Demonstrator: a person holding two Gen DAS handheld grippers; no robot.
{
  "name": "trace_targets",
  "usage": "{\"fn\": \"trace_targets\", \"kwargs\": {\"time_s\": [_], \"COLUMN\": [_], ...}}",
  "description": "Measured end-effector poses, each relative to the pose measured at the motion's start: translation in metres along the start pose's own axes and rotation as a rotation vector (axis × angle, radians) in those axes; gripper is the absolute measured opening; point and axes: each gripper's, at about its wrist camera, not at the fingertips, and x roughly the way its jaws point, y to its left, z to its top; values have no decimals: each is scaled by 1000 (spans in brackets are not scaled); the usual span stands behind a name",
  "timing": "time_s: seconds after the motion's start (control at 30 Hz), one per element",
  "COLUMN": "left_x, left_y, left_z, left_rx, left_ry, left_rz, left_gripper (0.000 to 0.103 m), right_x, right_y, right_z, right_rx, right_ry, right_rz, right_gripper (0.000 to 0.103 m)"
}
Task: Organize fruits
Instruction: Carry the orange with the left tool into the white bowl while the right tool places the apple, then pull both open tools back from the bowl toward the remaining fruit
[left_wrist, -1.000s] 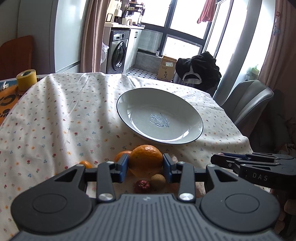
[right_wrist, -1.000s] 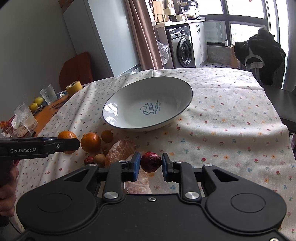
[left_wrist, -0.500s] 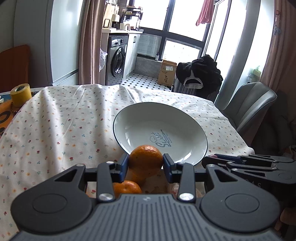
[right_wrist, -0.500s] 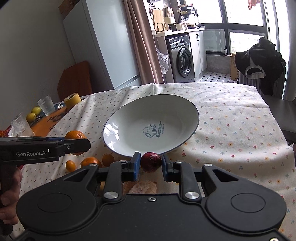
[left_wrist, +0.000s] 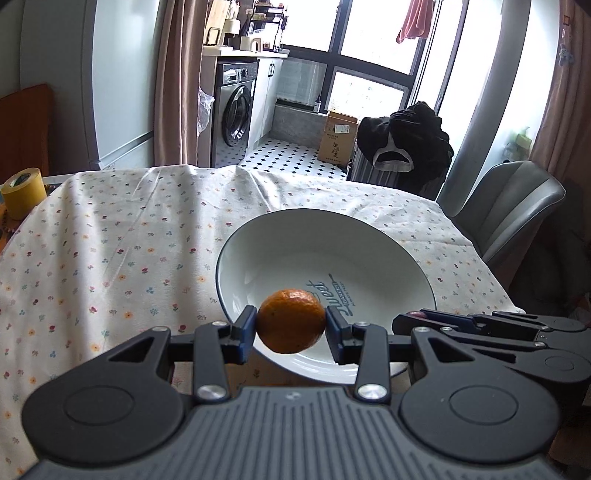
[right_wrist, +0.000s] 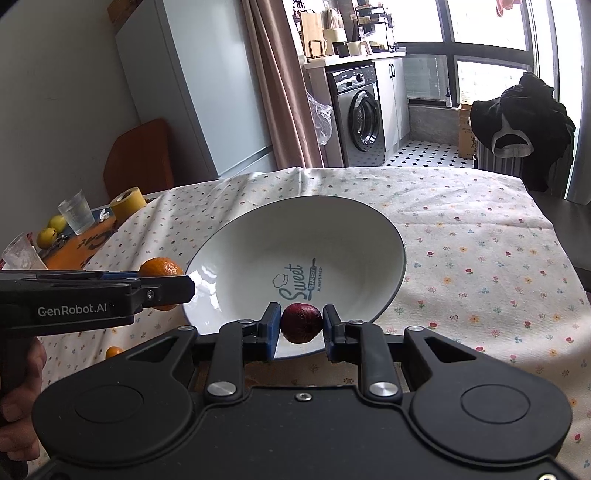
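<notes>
A white bowl (left_wrist: 280, 240) (right_wrist: 258, 236) with blue "Sweet Bakery" print rests on the floral tablecloth. My left gripper (left_wrist: 291, 325) is shut on an orange (left_wrist: 291, 320), held over the bowl's near rim. From the right wrist view that orange (right_wrist: 160, 266) shows beside the bowl's left rim. My right gripper (right_wrist: 301, 328) is shut on a small dark red fruit (right_wrist: 301, 328) over the bowl's near edge. In the left wrist view the right gripper (left_wrist: 413, 317) reaches in from the right. One small orange fruit (right_wrist: 113, 351) lies on the cloth at lower left.
A yellow tape roll (left_wrist: 22, 194) (right_wrist: 128, 202), drinking glasses (right_wrist: 77, 211) and yellow fruits (right_wrist: 47, 236) stand at the table's left end. A grey chair (left_wrist: 509, 206) stands past the right edge. A hand (right_wrist: 18, 402) holds the left gripper's handle.
Both grippers moved forward from the fruit pile to the bowl's near rim, carrying the orange and the dark red fruit. The loose fruits have dropped out of sight beneath the grippers.
</notes>
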Motion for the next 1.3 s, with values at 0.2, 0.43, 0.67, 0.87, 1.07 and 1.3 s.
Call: {"fn": "trace_targets", "kwargs": {"time_s": [0.2,0.43,0.67,0.87,1.07,1.3], "left_x": [19,33,33,12,-7,-30], "left_y": [-3,-4,-2,4,6,10], "left_z": [2,1,4,8,5,2], "left_rx": [4,3,-4,-6,-1,-26], "left_ry": [21,43,38,3,-37,-85], "left_rz": [-8,-21,7,37,59,84], "left_gripper": [38,39,42,47,60,84], "right_x": [14,26,33,32,24,4], "right_y": [-3,-6,-9,-9,-9,-6], "right_z": [5,7,5,4,5,4], "right_rx": [4,-2,1,-3,10,9], "right_ry": [6,17,34,27,4,-55], "right_rz": [-9,-16,-26,-39,-37,-39], "right_gripper": [23,23,23,25,39,74]}}
